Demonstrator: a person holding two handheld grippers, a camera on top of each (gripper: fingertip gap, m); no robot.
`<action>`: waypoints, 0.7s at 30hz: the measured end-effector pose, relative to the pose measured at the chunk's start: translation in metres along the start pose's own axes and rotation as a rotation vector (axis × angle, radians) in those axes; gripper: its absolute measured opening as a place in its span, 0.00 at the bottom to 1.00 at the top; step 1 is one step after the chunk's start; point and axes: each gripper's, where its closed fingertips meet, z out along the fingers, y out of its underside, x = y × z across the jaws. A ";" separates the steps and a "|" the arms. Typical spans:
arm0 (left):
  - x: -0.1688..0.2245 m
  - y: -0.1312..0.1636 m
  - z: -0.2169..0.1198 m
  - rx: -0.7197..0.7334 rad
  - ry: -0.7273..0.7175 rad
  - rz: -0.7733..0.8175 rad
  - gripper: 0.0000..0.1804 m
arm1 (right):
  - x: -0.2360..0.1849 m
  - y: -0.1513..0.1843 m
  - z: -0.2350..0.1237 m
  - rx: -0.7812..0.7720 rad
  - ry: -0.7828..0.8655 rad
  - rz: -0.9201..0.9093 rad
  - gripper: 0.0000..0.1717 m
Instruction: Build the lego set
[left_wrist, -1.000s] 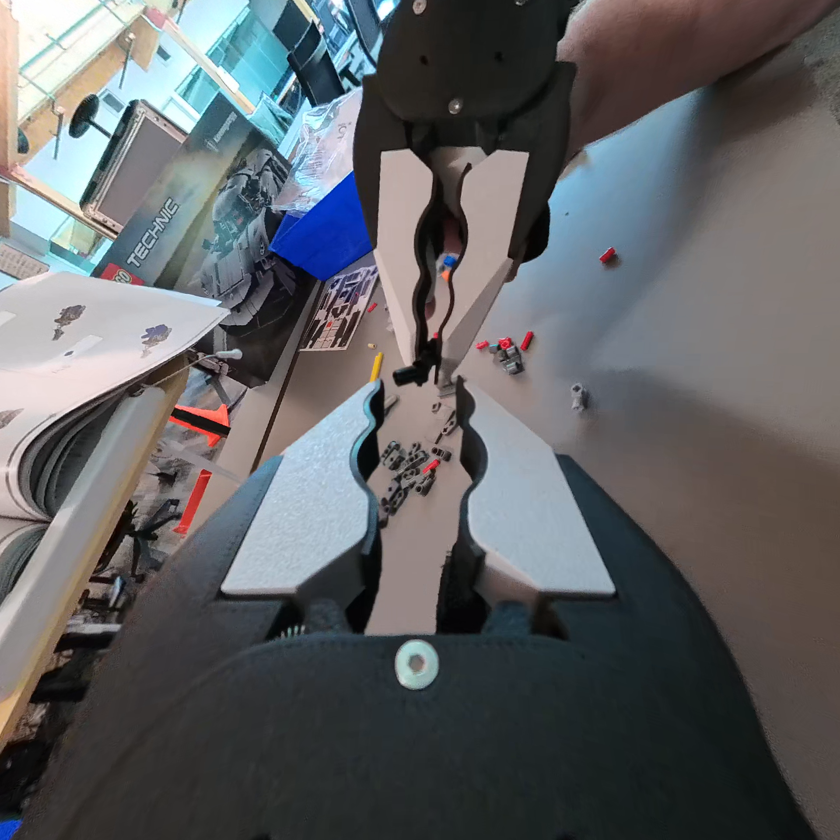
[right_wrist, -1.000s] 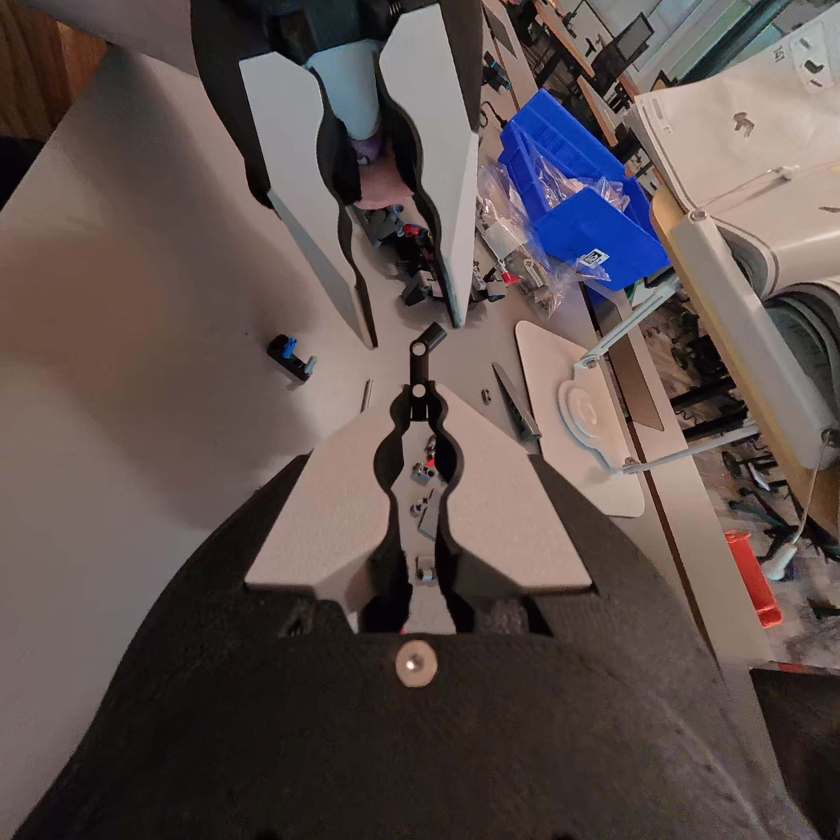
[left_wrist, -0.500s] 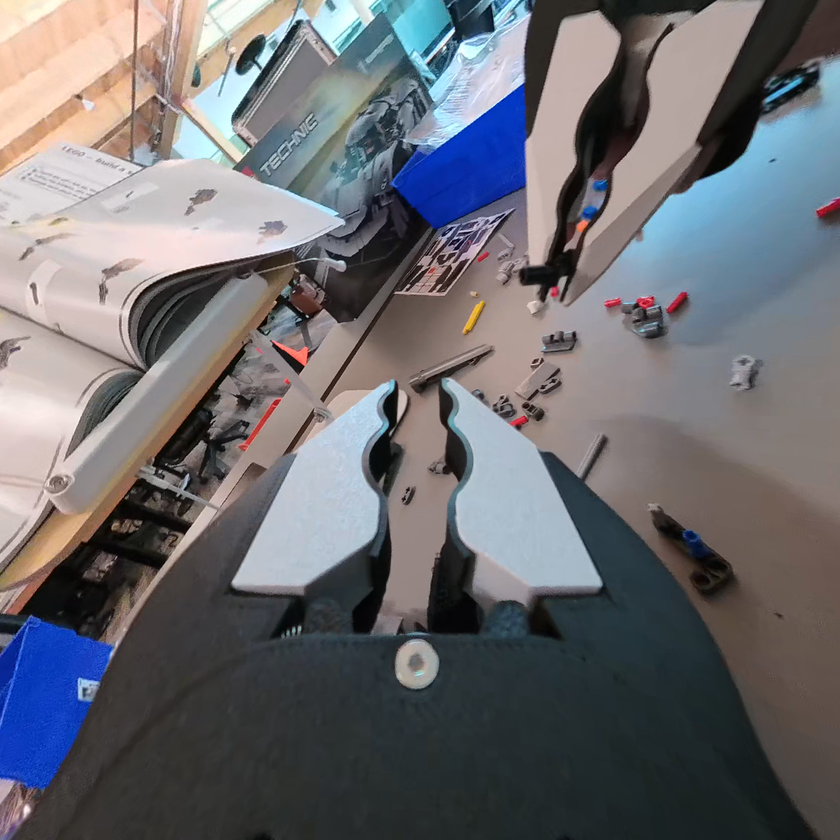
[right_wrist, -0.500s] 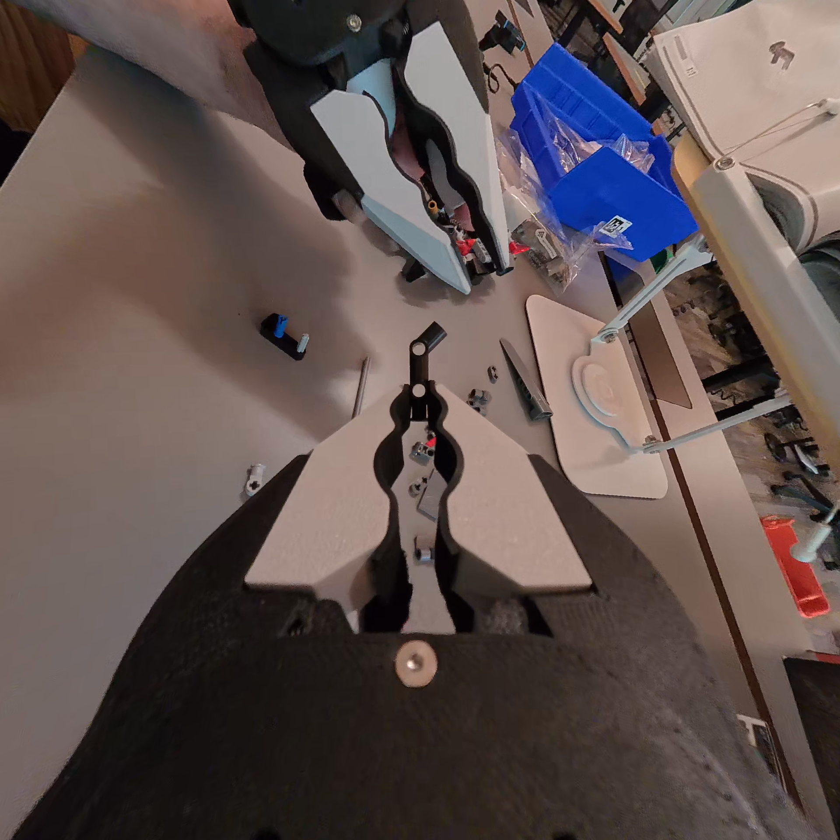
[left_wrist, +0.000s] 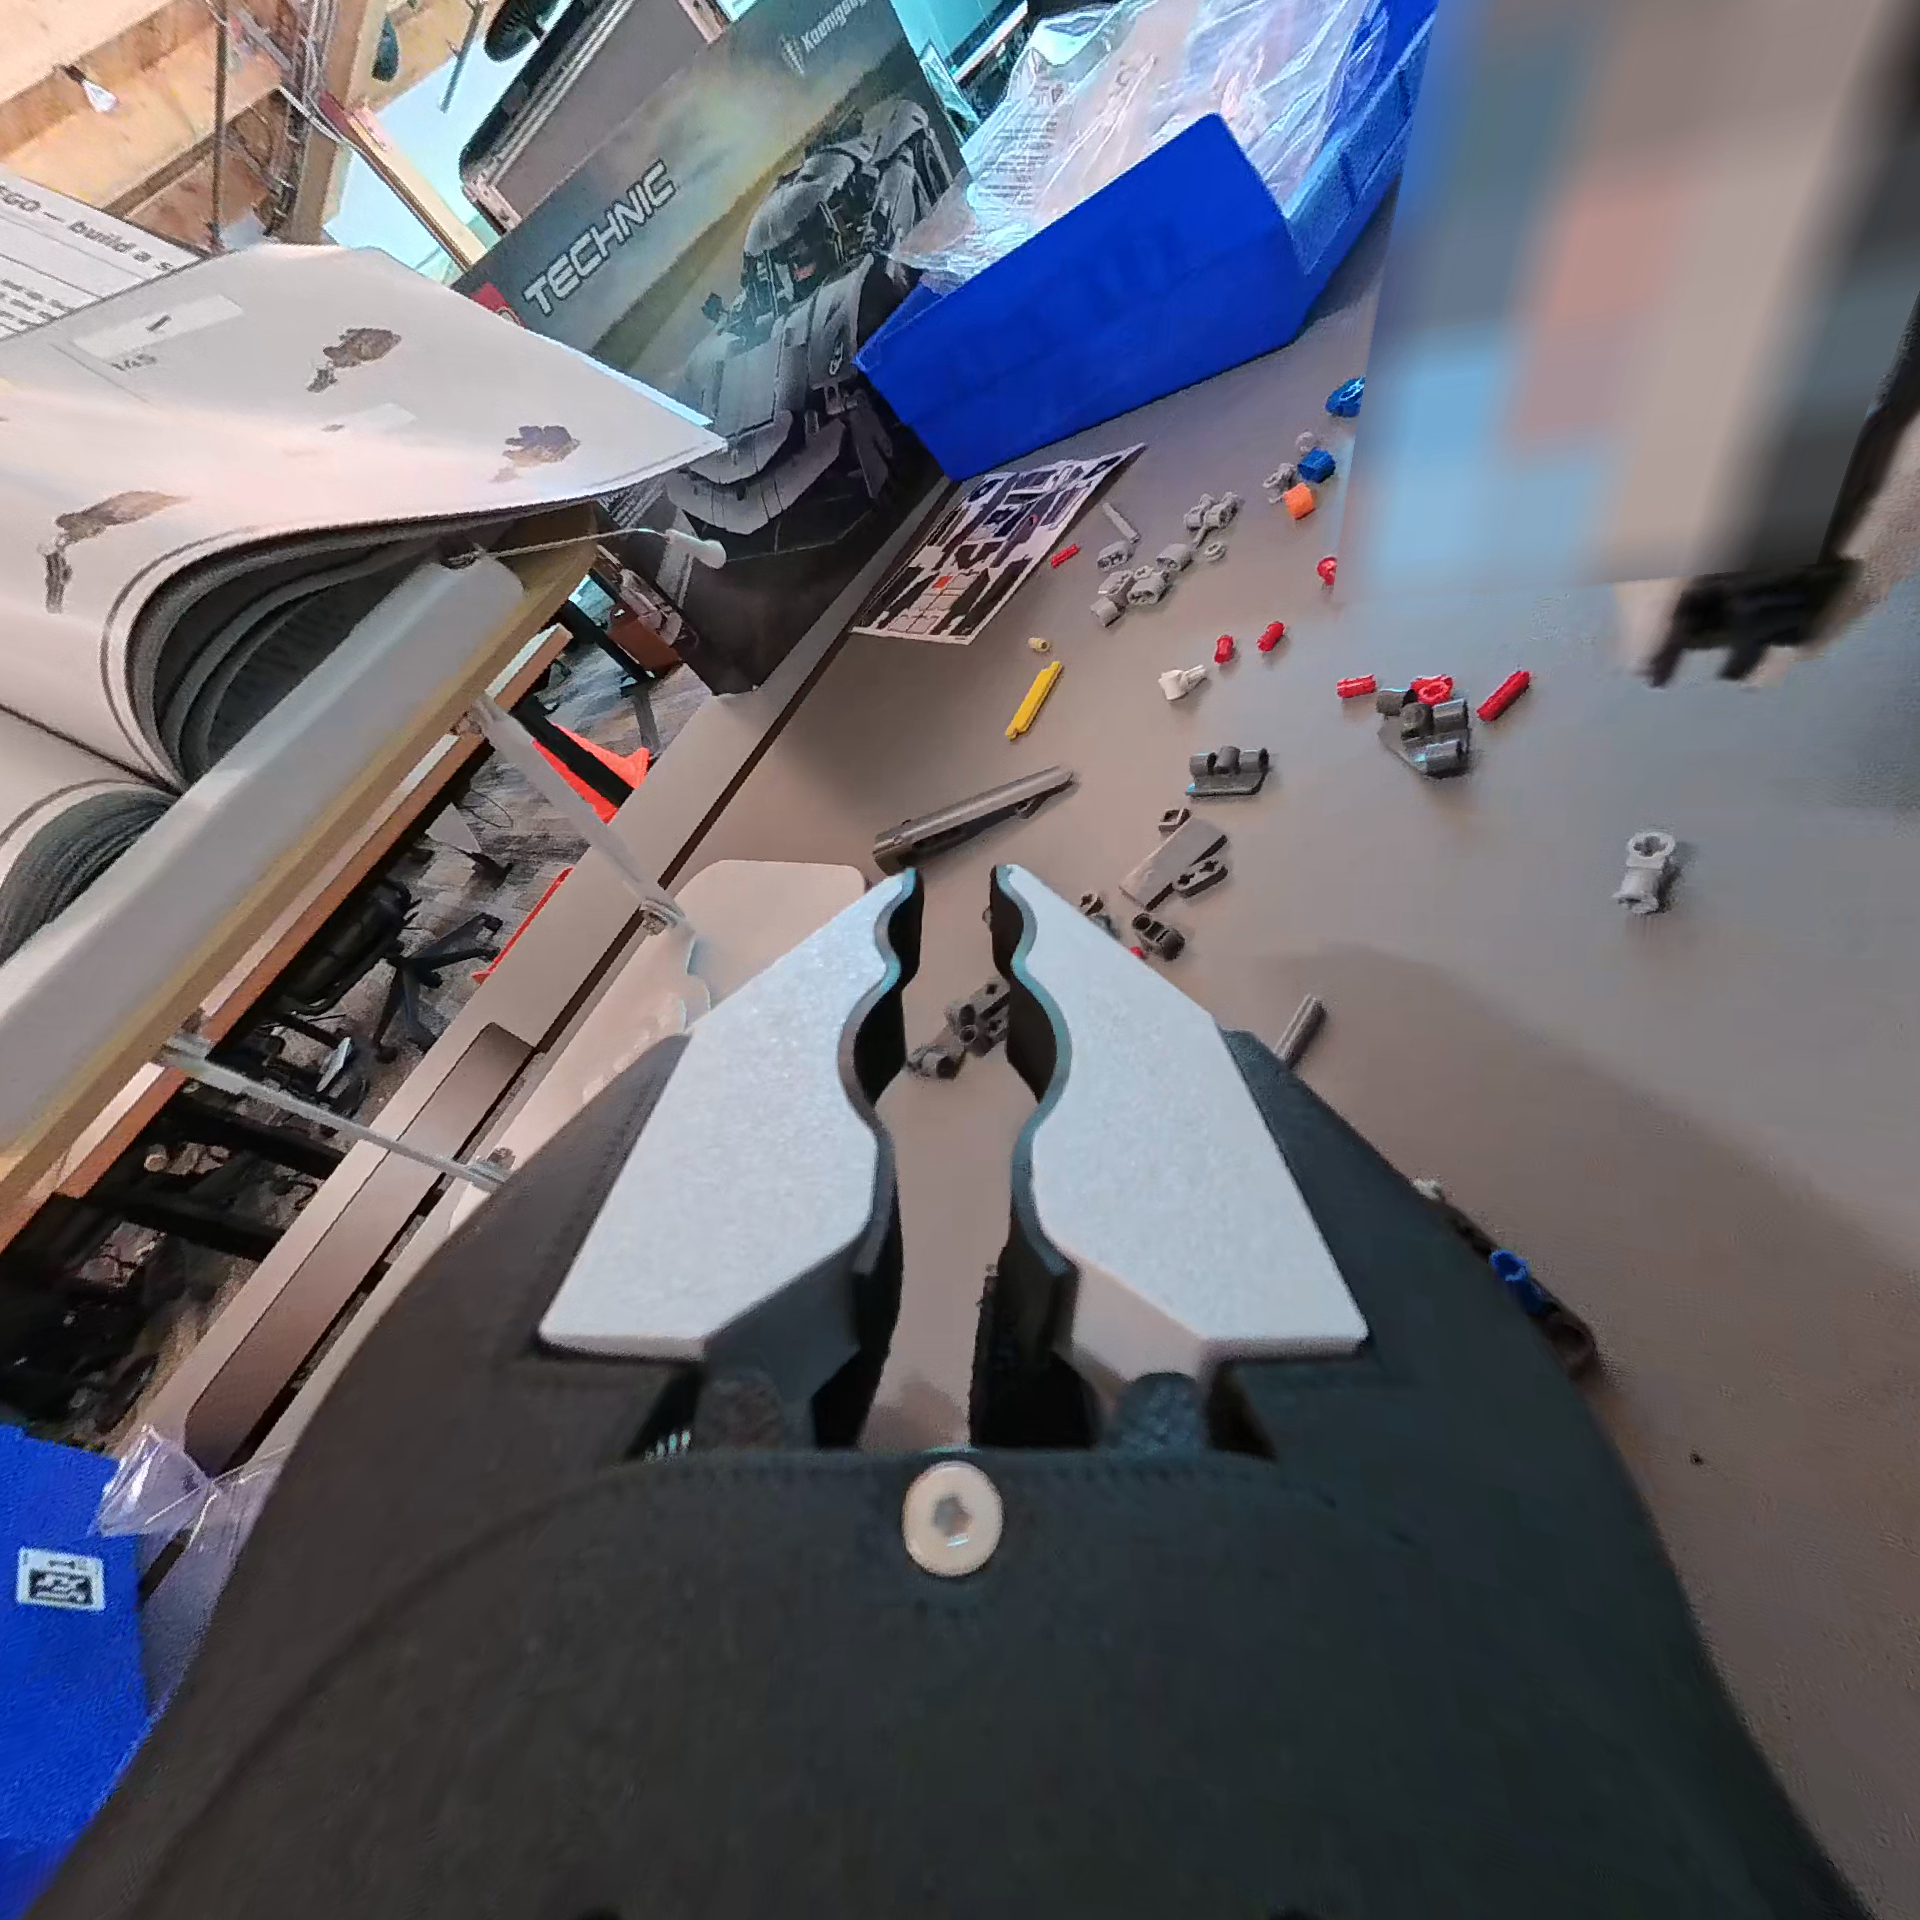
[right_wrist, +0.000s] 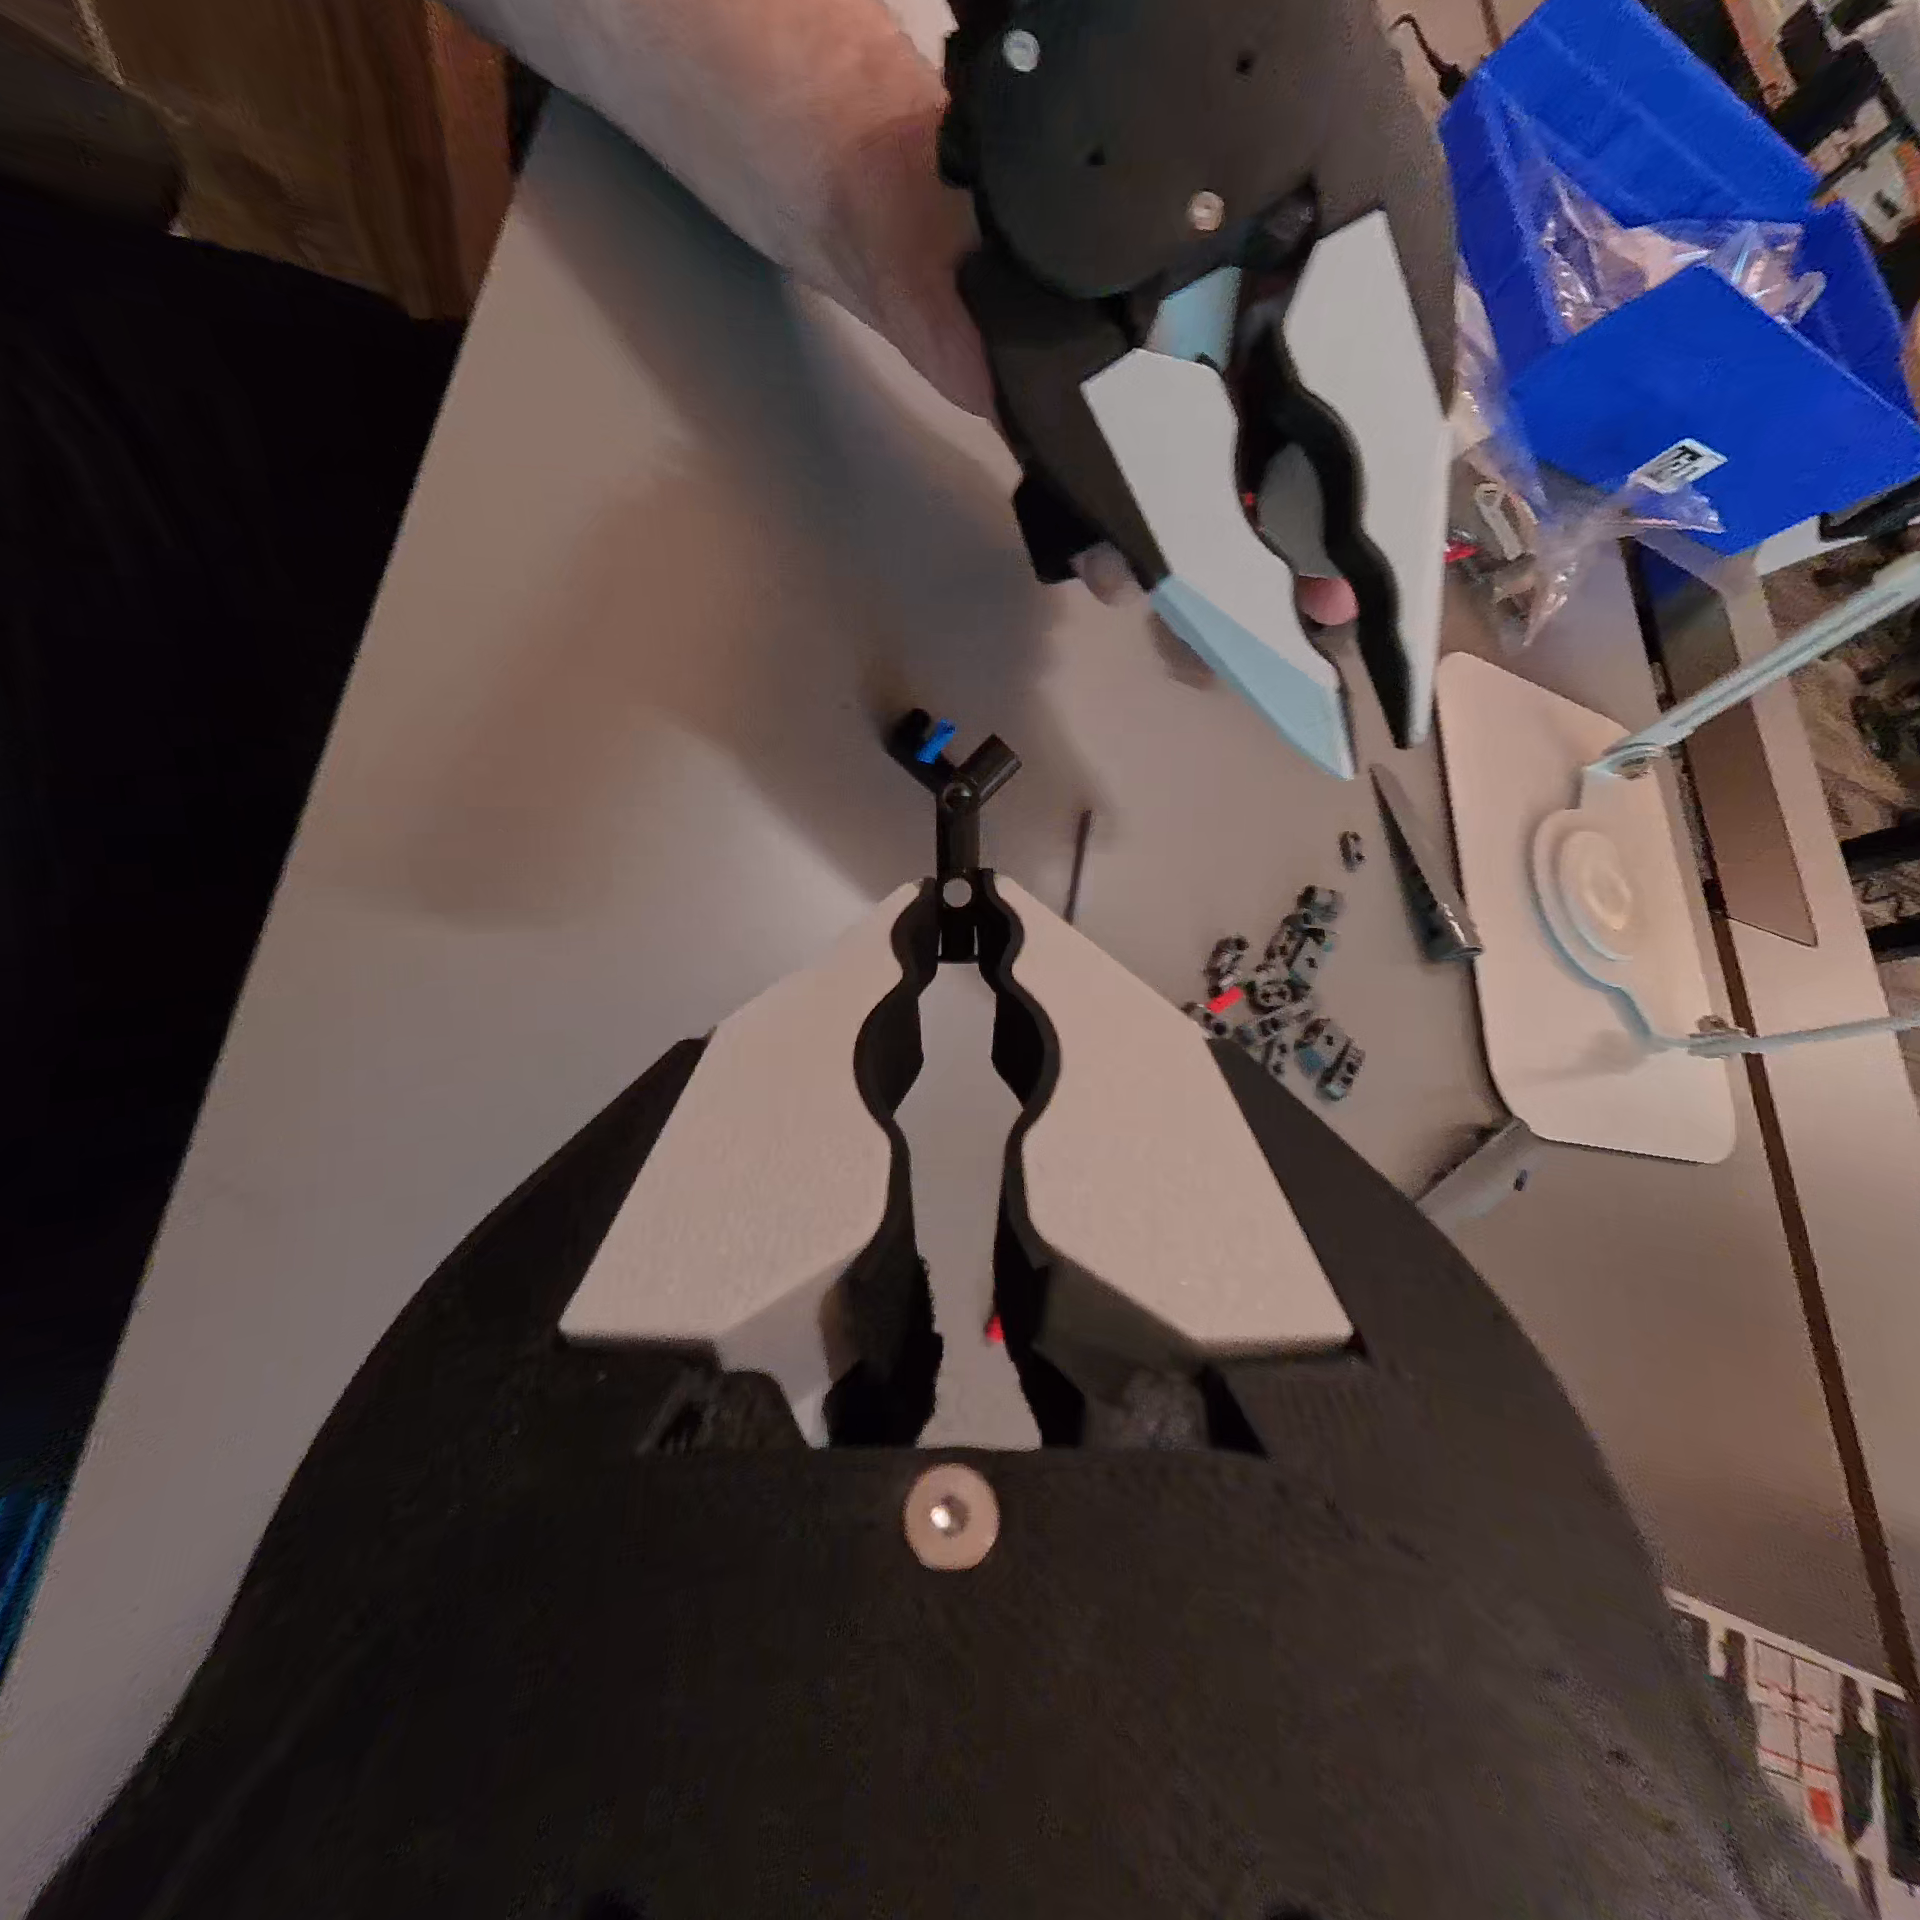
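My right gripper (right_wrist: 958, 894) is shut on a black angled beam (right_wrist: 966, 821), which sticks out ahead of the fingertips above the grey table (right_wrist: 623, 727). The same gripper shows blurred at the upper right of the left wrist view, with the black beam (left_wrist: 1745, 618) at its tips. My left gripper (left_wrist: 954, 883) is open by a narrow gap, with nothing between the pads. It hovers over the table just short of a long dark grey piece (left_wrist: 971, 805). It also shows in the right wrist view (right_wrist: 1371, 743), empty.
Small red and grey pieces (left_wrist: 1423, 717), a yellow axle (left_wrist: 1034, 698) and a sticker sheet (left_wrist: 987, 556) lie scattered. A blue bin (left_wrist: 1091, 301), a set box (left_wrist: 727, 239) and an open booklet (left_wrist: 260, 436) stand along the table edge. A black piece with a blue pin (right_wrist: 925, 738) lies ahead. The left gripper's tips are roughly 11 centimeters from the right gripper's.
My left gripper has drawn away from the right one toward the table edge, its jaws narrowing on nothing. My right gripper has kept its hold on the black beam.
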 end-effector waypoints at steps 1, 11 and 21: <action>0.000 0.000 0.001 0.000 0.000 0.000 0.06 | -0.005 -0.001 0.000 -0.001 -0.012 -0.001 0.02; -0.005 0.008 0.008 -0.022 -0.021 -0.016 0.05 | -0.042 0.008 0.021 -0.075 -0.204 0.014 0.02; -0.002 0.011 0.010 -0.031 -0.003 -0.027 0.05 | -0.060 0.020 0.025 -0.178 -0.296 0.055 0.02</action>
